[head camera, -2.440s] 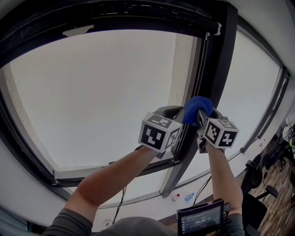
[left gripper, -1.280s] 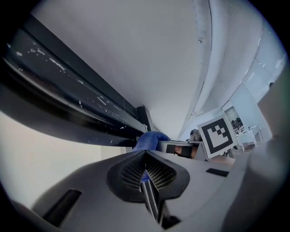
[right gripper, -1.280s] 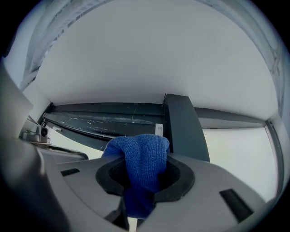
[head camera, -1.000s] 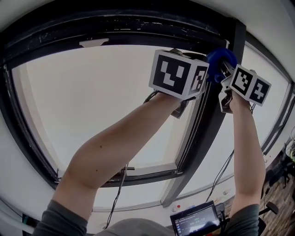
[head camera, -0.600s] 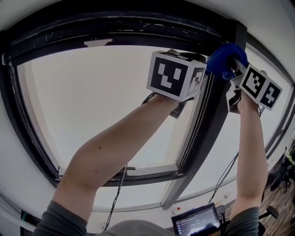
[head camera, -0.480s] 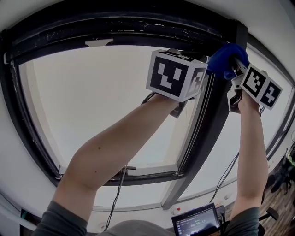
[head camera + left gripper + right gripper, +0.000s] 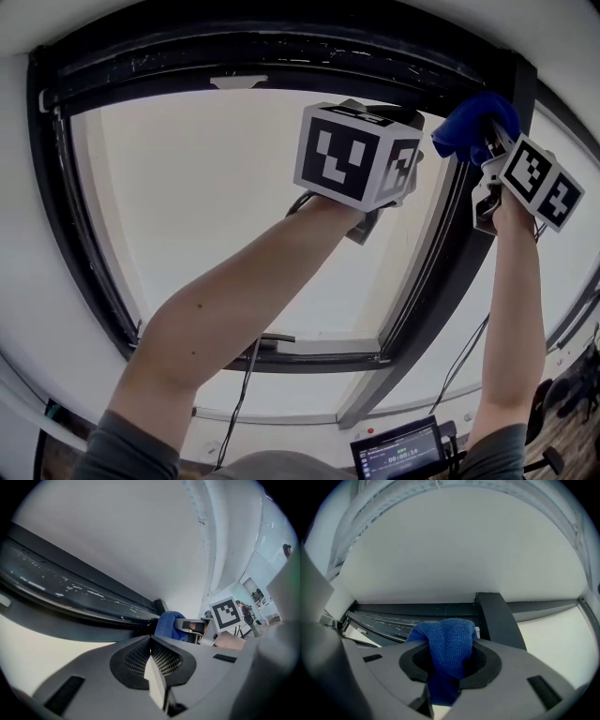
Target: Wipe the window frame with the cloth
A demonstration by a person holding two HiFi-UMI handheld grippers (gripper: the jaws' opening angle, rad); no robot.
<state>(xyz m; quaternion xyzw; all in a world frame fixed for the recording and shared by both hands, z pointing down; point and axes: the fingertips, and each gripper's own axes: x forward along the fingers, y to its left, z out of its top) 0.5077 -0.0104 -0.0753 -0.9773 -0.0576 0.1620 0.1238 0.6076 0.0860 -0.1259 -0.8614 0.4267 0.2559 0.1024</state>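
Note:
The blue cloth (image 7: pixel 476 120) is bunched in my right gripper (image 7: pixel 446 660), which is shut on it. The cloth (image 7: pixel 446 639) is pressed up near the corner where the black window frame's top bar (image 7: pixel 281 54) meets the black upright post (image 7: pixel 448 272). That post (image 7: pixel 497 620) stands just right of the cloth in the right gripper view. My left gripper (image 7: pixel 151 641) is held up beside it, jaws shut with nothing between them, pointing at the top bar (image 7: pixel 70 597). From it I see the cloth (image 7: pixel 168 624) and the right gripper's marker cube (image 7: pixel 227 615).
A white latch piece (image 7: pixel 239 82) sits on the upper frame. The lower frame bar (image 7: pixel 281 361) runs below the bright pane. A cable (image 7: pixel 239 403) hangs under it. A small screen (image 7: pixel 403 455) sits at chest level. White ceiling lies above the frame.
Both grippers rose from mid-height on the post to its top corner. In the last half second the right gripper and cloth drifted a little right along the frame's top.

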